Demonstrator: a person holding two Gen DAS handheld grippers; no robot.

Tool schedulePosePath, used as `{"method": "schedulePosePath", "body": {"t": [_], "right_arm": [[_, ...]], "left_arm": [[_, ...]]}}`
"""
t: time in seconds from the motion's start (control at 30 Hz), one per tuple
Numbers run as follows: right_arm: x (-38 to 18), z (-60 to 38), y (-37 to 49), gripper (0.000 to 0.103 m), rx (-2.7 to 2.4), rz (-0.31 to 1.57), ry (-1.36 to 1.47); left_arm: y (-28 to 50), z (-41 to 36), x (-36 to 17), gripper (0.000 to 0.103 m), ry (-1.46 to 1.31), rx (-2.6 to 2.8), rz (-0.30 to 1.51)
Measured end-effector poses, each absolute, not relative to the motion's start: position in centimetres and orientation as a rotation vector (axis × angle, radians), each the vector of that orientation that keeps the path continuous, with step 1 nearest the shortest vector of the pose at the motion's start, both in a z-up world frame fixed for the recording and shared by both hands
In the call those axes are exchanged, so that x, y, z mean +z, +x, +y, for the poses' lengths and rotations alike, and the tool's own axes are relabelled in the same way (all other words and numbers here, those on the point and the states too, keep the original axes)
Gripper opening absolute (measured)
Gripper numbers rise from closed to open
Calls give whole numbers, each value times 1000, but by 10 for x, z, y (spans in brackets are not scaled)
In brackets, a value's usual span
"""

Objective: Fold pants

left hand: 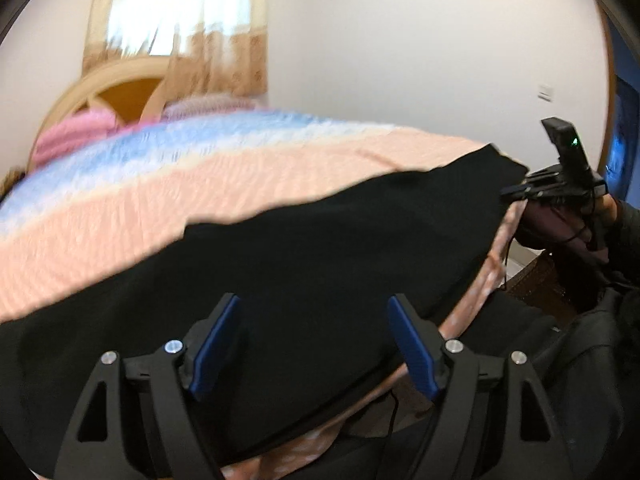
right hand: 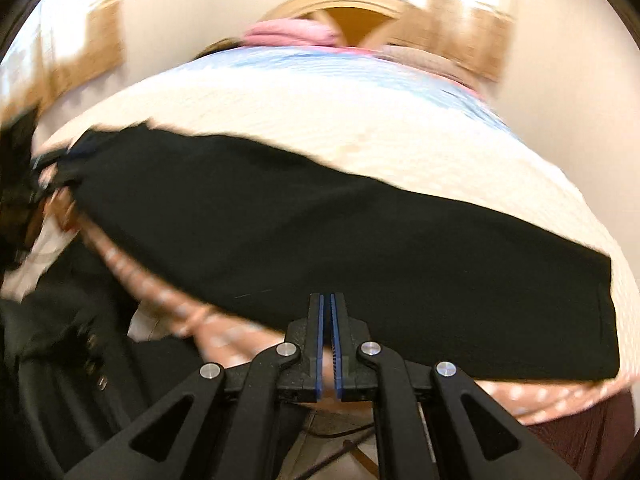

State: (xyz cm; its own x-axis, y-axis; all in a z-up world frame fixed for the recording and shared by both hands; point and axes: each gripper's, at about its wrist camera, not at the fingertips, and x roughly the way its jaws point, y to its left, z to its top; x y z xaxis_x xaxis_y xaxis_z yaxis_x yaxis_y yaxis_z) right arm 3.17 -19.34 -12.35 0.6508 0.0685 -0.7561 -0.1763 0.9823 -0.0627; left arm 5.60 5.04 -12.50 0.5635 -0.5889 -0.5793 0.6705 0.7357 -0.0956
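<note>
**Obs. 1:** Left wrist view: the black pants (left hand: 304,248) lie in a long band across the near side of the bed (left hand: 168,184), on a cover striped peach and pale blue. The left gripper (left hand: 314,344) stands with its blue pads well apart above the dark cloth; nothing sits between them and neither pad presses on the fabric.

**Obs. 2:** Agreed. Right wrist view: the right gripper (right hand: 330,332) has its two blue pads drawn together, only a hairline slit showing. Fingertips overlap the near edge of the pants (right hand: 320,232). Whether a fold of cloth is pinched in that slit cannot be told; the frame is blurred there.

**Obs. 1:** From the left view, the right gripper (left hand: 532,190) appears at the far right end of the pants, with a hand (left hand: 600,216) behind it. Contact with the cloth is unclear.

**Obs. 2:** Noted. One squared end of the pants lies at the right of the right view, near the bed's edge. A pink pillow (right hand: 288,32) sits by the wooden headboard (right hand: 352,8), well apart from the pants.
</note>
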Motion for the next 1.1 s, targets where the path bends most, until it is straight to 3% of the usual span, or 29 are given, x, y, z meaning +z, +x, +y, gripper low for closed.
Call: {"method": "schedulePosePath", "body": {"t": [0.1,0.13,0.2,0.33,0.37,0.4,0.47,0.63,0.87,0.97,1.1], "right_arm": [[-145,-192,40,4,118,943,-183],[-147,-189,38,4,118,935,-202],[-145,-182,37,4,131,946,-221],[-123,-167,49,8,241,935,-146],[-113,-161,56,19,277,923,-123],[-107,-156,61,41,303,918,-105],[-90,-138,79,57,391,892,-54],[-71,-83,135,57,537,877,21],[-88,3,222,57,628,976,157],[-101,17,248,56,658,1057,248],[-122,47,282,55,689,1163,328]], "left_arm": [[52,45,-144,78,180,-739,656],[48,43,-145,83,200,-741,645],[41,37,-146,89,231,-757,650],[35,36,-142,89,258,-747,635],[37,38,-138,89,233,-745,628],[38,40,-133,89,208,-744,614],[37,49,-119,90,180,-729,565],[55,60,-106,92,160,-633,517],[76,57,-142,92,121,-619,658],[69,49,-152,102,169,-620,668],[71,53,-153,103,153,-642,676]]}}
